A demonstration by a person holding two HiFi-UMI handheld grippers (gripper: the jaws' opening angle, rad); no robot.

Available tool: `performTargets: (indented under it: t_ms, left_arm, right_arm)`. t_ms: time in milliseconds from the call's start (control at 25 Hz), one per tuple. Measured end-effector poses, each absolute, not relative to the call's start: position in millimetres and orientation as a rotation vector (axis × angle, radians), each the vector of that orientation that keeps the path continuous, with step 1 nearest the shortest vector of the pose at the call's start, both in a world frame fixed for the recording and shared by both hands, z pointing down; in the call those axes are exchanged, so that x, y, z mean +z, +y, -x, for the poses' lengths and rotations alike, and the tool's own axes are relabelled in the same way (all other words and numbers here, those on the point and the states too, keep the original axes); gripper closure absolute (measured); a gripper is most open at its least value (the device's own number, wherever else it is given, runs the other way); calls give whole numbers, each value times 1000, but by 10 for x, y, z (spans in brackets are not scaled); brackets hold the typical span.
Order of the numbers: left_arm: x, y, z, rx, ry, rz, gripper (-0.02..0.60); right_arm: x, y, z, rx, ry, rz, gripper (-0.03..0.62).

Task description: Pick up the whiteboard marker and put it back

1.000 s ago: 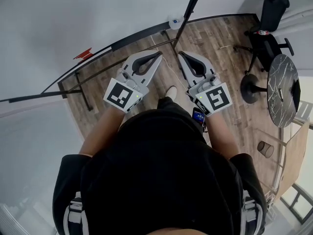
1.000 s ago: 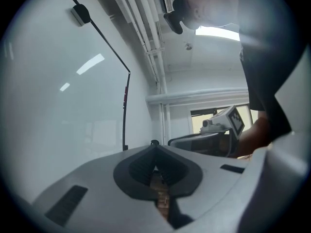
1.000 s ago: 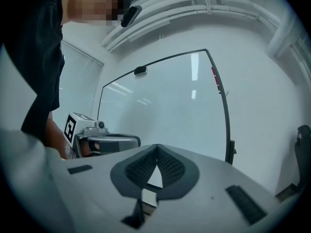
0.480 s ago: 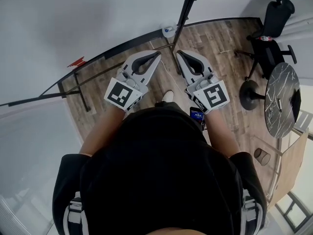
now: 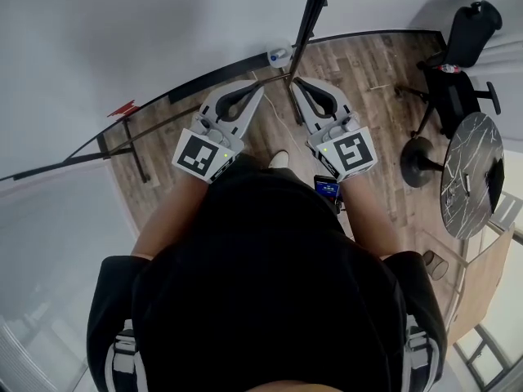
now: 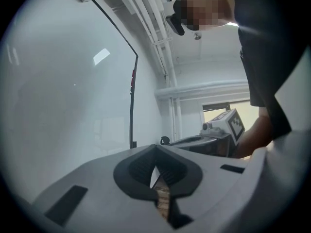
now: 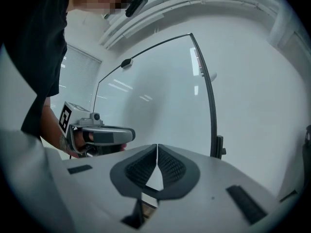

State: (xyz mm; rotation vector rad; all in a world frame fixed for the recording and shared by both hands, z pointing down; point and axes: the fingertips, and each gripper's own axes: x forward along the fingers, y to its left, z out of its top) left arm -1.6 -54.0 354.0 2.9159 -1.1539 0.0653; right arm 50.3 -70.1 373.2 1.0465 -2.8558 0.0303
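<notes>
A: How far along?
B: Barely begun, it seems. The left gripper point(image 5: 258, 90) and right gripper point(image 5: 296, 83) are both clenched on nothing, facing the whiteboard point(image 5: 122, 31).
A: And the marker?
B: No view shows it; pickup and return remain.

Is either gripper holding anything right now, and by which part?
Nothing is held. The left gripper and the right gripper both have their jaws shut tip to tip, with nothing between them.

Head view steeply downward; both gripper views level, close, toward the shared whiteboard point(image 5: 122, 39).
</notes>
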Motion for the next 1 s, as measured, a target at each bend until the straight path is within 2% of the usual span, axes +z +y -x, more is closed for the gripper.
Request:
performTargets:
  t_ms: [680, 800, 1000]
  left_arm:
    - [3917, -1329, 101, 64, -894, -2946, 578]
    - [3989, -1398, 117, 74, -879, -2949, 578]
    - [4051, -1442, 184, 78, -891, -2936, 578]
  right_arm:
    - [4502, -1488, -304, 108, -2685, -1159, 591]
    - [4642, -1557, -253, 106, -2673, -1157, 571]
    - [4943, -1647, -156, 91, -2652, -1134, 498]
